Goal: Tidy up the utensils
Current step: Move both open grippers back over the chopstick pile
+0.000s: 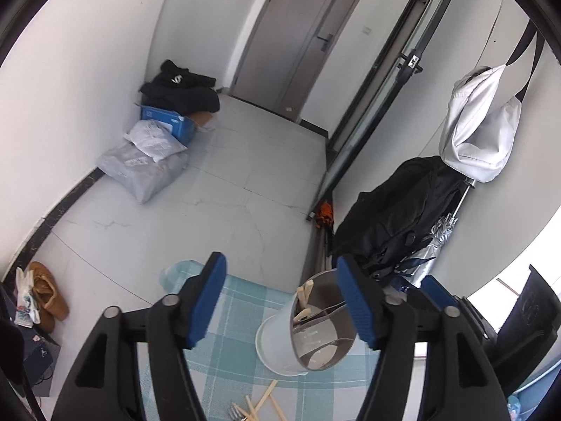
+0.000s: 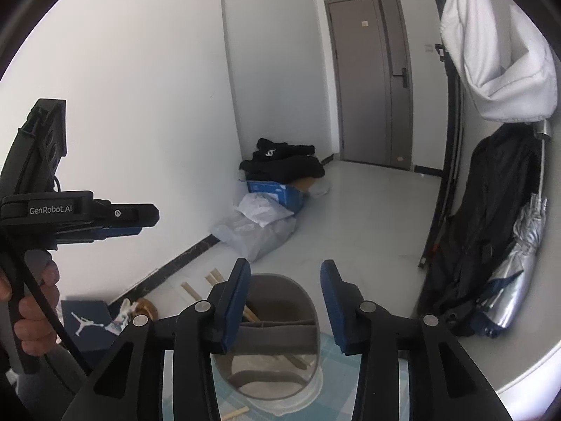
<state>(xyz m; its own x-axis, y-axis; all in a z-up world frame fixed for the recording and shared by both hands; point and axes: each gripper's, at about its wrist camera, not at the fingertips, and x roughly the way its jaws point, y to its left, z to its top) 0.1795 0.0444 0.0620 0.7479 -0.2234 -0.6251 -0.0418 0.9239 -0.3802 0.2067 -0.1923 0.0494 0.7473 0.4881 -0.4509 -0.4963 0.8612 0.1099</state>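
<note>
Upright utensil holder (image 1: 315, 326), mouth upward, wooden sticks (image 1: 303, 298) standing inside, both jaws released.

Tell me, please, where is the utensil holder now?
The utensil holder stands on the checked blue cloth, in the left wrist view low and right of centre, with loose wooden utensils lying just before it.

fork (image 1: 235, 415) cut off at bottom edge; holder (image 2: 280, 343) base hidden behind fingers (image 2: 234, 307).

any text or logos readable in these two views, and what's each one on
"GenRobot.AI": white lettering on the side of the left gripper, seen from the right wrist view.
Blue box: printing too blurred to read.
Black garment: white mark, unreadable.
Dark blue box: white jumping-figure logo, no words.
</note>
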